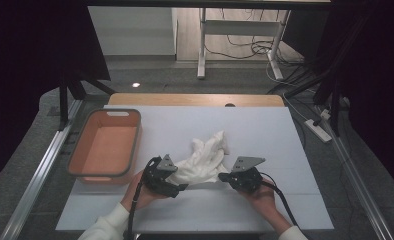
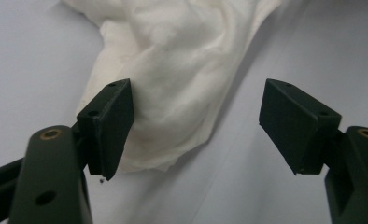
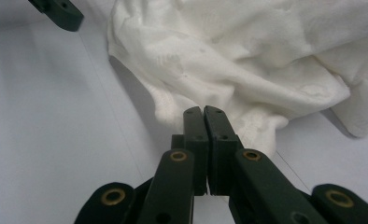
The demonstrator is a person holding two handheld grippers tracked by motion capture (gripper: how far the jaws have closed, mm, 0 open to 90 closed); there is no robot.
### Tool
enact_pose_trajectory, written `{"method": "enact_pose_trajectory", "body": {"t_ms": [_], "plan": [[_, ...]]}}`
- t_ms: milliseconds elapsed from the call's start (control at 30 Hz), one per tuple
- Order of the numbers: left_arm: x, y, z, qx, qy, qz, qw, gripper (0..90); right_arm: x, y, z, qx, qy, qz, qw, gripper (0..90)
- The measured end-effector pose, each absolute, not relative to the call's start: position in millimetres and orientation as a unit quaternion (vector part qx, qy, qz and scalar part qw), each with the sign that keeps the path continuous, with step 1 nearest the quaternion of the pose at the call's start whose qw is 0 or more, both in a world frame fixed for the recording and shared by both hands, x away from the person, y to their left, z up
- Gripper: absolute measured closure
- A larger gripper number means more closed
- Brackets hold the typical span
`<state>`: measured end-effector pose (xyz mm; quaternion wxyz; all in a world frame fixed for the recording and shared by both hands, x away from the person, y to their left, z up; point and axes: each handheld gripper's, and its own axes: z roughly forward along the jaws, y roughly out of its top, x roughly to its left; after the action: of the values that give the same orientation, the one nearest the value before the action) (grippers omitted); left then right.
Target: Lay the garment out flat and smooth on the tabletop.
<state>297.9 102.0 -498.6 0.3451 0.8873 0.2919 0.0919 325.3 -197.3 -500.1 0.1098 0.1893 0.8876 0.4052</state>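
White tabletop [image 1: 285,150] carries 1 crumpled white cloth [image 1: 205,157] near its middle, toward your edge, long axis running from near-left to far-right, its narrower end pointing at the far right corner. 1 orange bin [image 1: 105,145] sits by the left edge. Your left gripper [image 2: 196,126] stands wide, the cloth's near end between its jaws, unpinched. Your right gripper [image 3: 204,114] is closed at the cloth's edge; whether it pinches fabric you can't tell.
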Motion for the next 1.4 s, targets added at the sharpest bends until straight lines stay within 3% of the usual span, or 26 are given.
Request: {"method": "enact_pose_trajectory", "body": {"t_ms": [167,300,367,400,433,467,500,667,1400], "plan": [[302,105,-506,0.888,0.302,0.098,0.332,28.7,325,-197,-501,0.190,0.888,0.405,0.109,88.1],[303,108,-509,0.888,0.306,0.097,0.330,35.3,326,-197,-501,0.191,0.888,0.404,0.108,88.0],[304,108,-510,0.888,0.306,0.096,0.330,41.9,326,-197,-501,0.192,0.888,0.404,0.107,88.0],[304,109,-511,0.888,0.306,0.097,0.328,50.6,326,-198,-501,0.193,0.888,0.403,0.108,88.0],[304,109,-512,0.888,0.307,0.099,0.328,50.6,326,-198,-501,0.193,0.888,0.403,0.108,88.0],[304,110,-512,0.888,0.309,0.103,0.324,61.8,327,-198,-501,0.193,0.888,0.402,0.108,88.0],[304,110,-512,0.887,0.312,0.108,0.324,61.8,327,-198,-501,0.193,0.888,0.402,0.108,88.0],[306,111,-512,0.888,0.310,0.094,0.326,82.0,327,-198,-501,0.192,0.888,0.403,0.109,88.1],[301,129,-459,0.854,0.301,0.083,0.416,84.5,316,-209,-456,0.182,0.846,0.478,0.150,88.7]]}}
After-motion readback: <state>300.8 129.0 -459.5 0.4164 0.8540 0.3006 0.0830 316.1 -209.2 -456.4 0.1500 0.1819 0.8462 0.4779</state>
